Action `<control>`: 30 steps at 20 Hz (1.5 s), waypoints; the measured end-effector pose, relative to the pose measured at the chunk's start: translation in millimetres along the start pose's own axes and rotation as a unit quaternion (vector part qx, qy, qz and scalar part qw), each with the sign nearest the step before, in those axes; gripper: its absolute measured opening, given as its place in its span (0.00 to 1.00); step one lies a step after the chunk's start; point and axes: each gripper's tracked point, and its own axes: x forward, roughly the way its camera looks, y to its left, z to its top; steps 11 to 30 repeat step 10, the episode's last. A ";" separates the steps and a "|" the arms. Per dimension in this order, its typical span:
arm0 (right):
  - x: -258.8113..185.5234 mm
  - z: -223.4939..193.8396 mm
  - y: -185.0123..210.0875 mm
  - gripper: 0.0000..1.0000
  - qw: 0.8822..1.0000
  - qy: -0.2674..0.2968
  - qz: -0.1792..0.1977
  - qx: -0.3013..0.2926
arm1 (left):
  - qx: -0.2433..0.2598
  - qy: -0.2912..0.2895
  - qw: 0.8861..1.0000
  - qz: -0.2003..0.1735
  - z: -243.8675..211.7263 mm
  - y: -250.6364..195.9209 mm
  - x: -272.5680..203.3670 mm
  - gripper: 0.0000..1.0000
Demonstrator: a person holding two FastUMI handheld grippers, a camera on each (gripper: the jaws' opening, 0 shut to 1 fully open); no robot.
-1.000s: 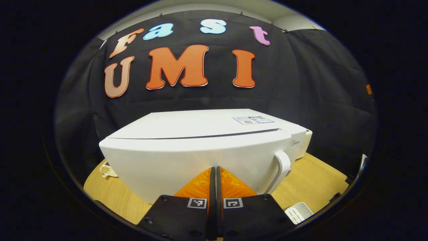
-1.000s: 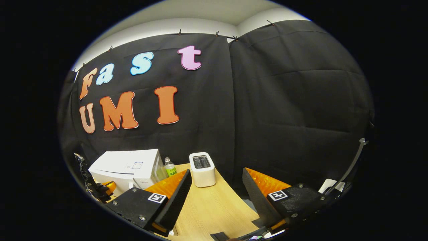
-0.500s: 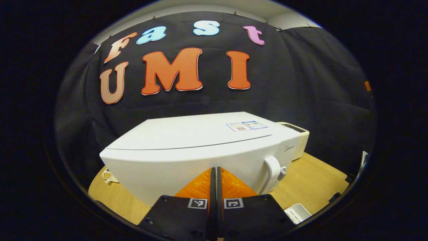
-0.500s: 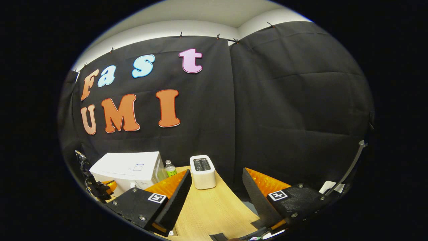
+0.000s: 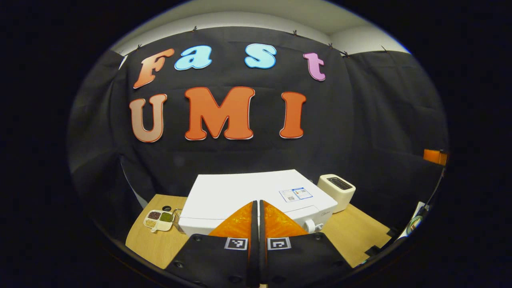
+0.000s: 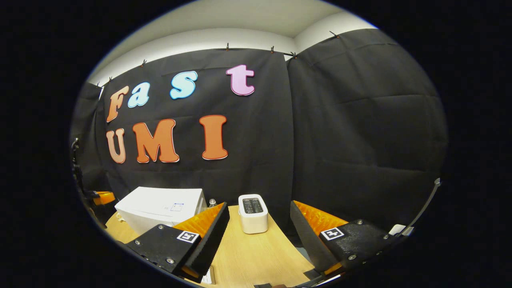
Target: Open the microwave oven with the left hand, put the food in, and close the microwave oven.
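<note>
The white microwave stands on the wooden table with its door closed and its handle at the front right. My left gripper is shut with nothing between its fingers, held back from and above the microwave front. In the right gripper view the microwave sits at the lower left, and the left gripper hovers off its left side. My right gripper is open and empty, over the table well to the right of the microwave.
A white toaster stands just right of the microwave. A small sectioned dish of grains lies left of it. A bottle cap peeks from behind the microwave. The black cloth wall closes the back.
My left gripper has pulled back and risen from close against the microwave door, so the microwave now looks small and low. The right gripper stays open and has drifted slightly.
</note>
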 end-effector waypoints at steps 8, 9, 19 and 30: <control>9.7 32.2 23.3 0.95 0.999 -0.018 0.025 -0.011 | -0.025 -0.037 0.996 0.080 83.5 72.7 -85.3 0.24; 10.8 34.2 26.8 0.95 0.999 -0.019 0.028 -0.011 | -0.038 -0.042 0.995 0.078 92.0 76.2 -94.0 0.32; 11.7 35.9 31.5 0.95 0.999 -0.021 0.033 -0.011 | -0.047 -0.045 0.994 0.085 97.7 84.0 -100.7 0.40; 11.7 35.9 31.5 0.95 0.999 -0.021 0.033 -0.011 | -0.047 -0.045 0.994 0.085 97.7 84.0 -100.7 0.40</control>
